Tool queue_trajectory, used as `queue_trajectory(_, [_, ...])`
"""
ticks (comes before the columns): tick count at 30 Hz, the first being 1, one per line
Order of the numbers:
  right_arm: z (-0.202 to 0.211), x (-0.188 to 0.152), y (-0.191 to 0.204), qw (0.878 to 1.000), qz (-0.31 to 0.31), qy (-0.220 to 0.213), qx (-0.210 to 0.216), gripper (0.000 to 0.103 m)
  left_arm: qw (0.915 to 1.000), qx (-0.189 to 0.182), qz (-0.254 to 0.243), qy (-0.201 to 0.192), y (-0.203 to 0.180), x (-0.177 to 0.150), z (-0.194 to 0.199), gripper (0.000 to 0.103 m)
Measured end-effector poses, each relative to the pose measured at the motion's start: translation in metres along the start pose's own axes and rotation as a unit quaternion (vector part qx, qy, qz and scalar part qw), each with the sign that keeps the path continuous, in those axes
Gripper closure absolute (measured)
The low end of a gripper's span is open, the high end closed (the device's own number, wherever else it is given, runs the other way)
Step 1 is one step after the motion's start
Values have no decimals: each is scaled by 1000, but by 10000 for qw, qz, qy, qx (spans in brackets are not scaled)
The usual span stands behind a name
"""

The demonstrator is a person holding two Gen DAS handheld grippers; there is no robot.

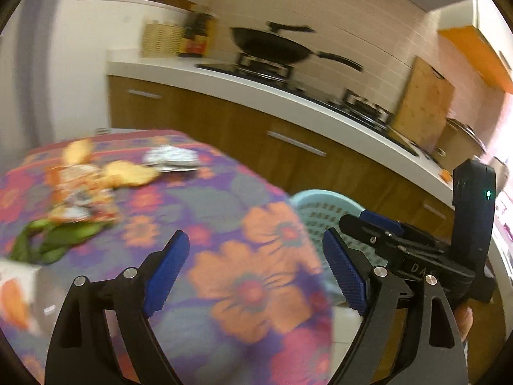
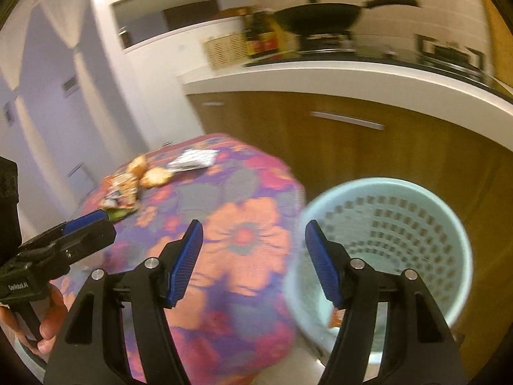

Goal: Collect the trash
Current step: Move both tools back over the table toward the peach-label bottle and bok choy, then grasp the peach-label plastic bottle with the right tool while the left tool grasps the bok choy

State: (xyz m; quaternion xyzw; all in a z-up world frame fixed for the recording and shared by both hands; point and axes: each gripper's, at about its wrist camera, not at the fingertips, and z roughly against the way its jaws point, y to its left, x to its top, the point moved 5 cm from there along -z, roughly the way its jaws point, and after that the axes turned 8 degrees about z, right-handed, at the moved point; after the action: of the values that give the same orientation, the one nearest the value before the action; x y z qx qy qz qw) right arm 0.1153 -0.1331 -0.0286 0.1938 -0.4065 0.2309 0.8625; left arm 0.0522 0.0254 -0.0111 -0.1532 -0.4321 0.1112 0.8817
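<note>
**Both tools open above the table, trash lying at the far end**

The left tool hung released over the floral table, nothing between its blue pads. The right tool was likewise spread wide and empty, poised between the table edge and the pale green bin standing on the floor just beside it. The trash sat near the table's far end: orange peels, a crumpled wrapper, a silver packet and green scraps, all blurred.
</note>
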Motion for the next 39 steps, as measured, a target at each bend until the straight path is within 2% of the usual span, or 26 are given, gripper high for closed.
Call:
queue_trajectory(6, [-20,11,78,9951,734,94,649,41,9971,600,284,-362,56,-1,57,20])
queue_trajectory(11, [-35,16,149,9784,1399,203,1507,39,9912,943,581,-724,101,8,108,20])
queue_trajectory(14, [-45,17,191,9611,1888,285,1997,34,9852,1227,686,-985,127,16,134,20])
queue_trajectory(19, [-62,11,246,9228,2762,414,2654,21,9744,1764,745,-1179,166,20,154,20])
queue_trajectory(24, [-80,10,265,8998,3369,396,2744,16,9679,1958,1066,-1164,204,17,158,20])
queue_trajectory(27, [-92,4,266,8837,3569,548,2980,14,9657,2000,1214,-1122,221,14,155,20])
queue_trajectory(29, [-99,1,268,8800,3687,586,2935,14,9650,2032,1243,-1094,230,12,153,20])
queue_trajectory(35, [-105,-11,286,8526,4170,802,3046,14,9639,2031,1366,-1046,245,10,145,20])
queue_trajectory(38, [-110,-23,295,8418,4393,992,2976,20,9651,2060,1270,-999,245,10,138,20])
queue_trajectory(39, [-111,-26,297,8391,4445,1043,2958,29,9656,2053,1256,-986,245,10,136,20])
